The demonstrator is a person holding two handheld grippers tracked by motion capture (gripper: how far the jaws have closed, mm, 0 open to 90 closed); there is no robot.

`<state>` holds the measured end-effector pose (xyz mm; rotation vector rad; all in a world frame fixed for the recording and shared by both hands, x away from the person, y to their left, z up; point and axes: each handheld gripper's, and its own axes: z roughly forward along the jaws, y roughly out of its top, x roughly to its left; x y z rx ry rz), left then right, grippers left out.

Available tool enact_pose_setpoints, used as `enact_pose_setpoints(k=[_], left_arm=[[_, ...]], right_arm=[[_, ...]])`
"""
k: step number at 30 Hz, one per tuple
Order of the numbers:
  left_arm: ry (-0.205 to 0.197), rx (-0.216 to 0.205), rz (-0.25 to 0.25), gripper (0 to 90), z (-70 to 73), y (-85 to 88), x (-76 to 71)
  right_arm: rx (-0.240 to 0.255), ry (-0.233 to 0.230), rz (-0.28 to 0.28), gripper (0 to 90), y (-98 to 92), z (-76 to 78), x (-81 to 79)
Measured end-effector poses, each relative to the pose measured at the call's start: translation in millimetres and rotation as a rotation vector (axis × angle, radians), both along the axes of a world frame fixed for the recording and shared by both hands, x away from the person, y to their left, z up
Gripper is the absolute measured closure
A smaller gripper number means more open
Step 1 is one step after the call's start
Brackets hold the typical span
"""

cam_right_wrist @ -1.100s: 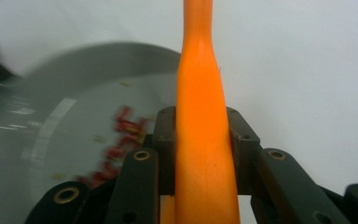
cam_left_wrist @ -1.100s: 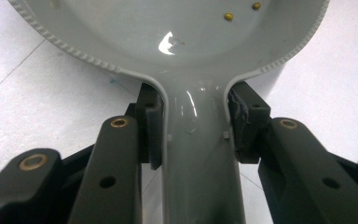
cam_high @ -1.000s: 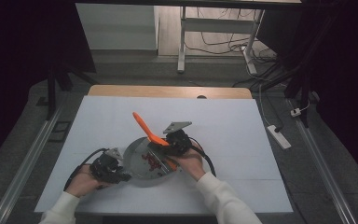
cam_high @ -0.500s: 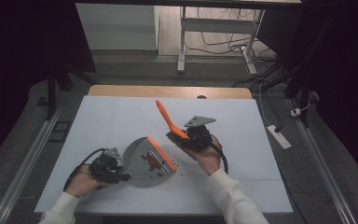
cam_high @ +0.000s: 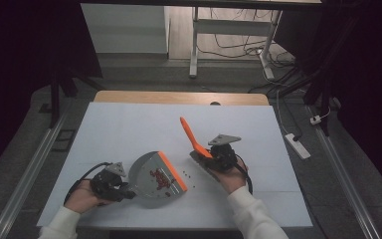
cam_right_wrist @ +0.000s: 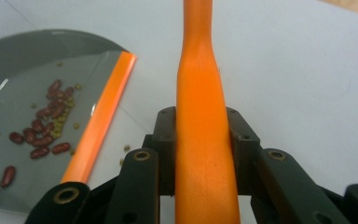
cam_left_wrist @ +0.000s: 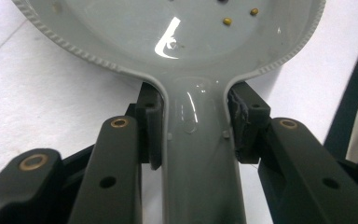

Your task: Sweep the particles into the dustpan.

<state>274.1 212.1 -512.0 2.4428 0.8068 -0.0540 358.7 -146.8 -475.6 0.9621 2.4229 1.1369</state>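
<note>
While clamped in the right gripper [cam_right_wrist: 200,140], the orange brush [cam_right_wrist: 200,93] stands beside the dustpan [cam_right_wrist: 23,79].

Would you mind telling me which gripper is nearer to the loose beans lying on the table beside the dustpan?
Right. The right gripper, holding the orange brush, sits just beside the loose beans. The left gripper clamps the dustpan handle, on the pan's far side from them.
</note>
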Motion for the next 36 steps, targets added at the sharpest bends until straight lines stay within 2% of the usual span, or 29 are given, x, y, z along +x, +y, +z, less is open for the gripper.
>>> enact_pose_setpoints(k=[3, 8, 12, 21, 30, 34, 36], left_arm=[[-0.001, 0.006, -0.025, 61.6, 0.8, -3.1, -3.0], [-0.006, 0.017, -0.062, 61.6, 2.4, -9.5, -7.4], [0.012, 0.014, -0.054, 61.6, 2.4, -13.0, -7.4], [0.021, 0.012, -0.063, 61.7, 2.0, -17.3, -7.7], [0.024, 0.010, -0.063, 61.6, 1.3, -20.1, -7.8], [0.023, 0.009, -0.063, 61.6, 0.7, -20.7, -7.6], [0.025, 0.009, -0.063, 61.6, 0.3, -20.8, -7.5]], right_arm=[[-0.018, -0.004, -0.016, 69.8, -5.8, -4.0, -6.2], [-0.015, -0.002, -0.023, 69.8, -7.9, -5.9, -7.1], [-0.027, -0.005, -0.014, 69.8, -4.9, -8.1, -7.5], [-0.046, 0.003, -0.007, 69.8, 2.4, -15.0, -8.2], [-0.053, -0.015, 0.051, 69.8, 26.6, -19.7, -21.6], [-0.025, 0.000, 0.063, 69.7, 36.6, -21.4, -27.0], [0.043, 0.057, 0.088, 69.8, 40.3, -22.6, -27.4]])
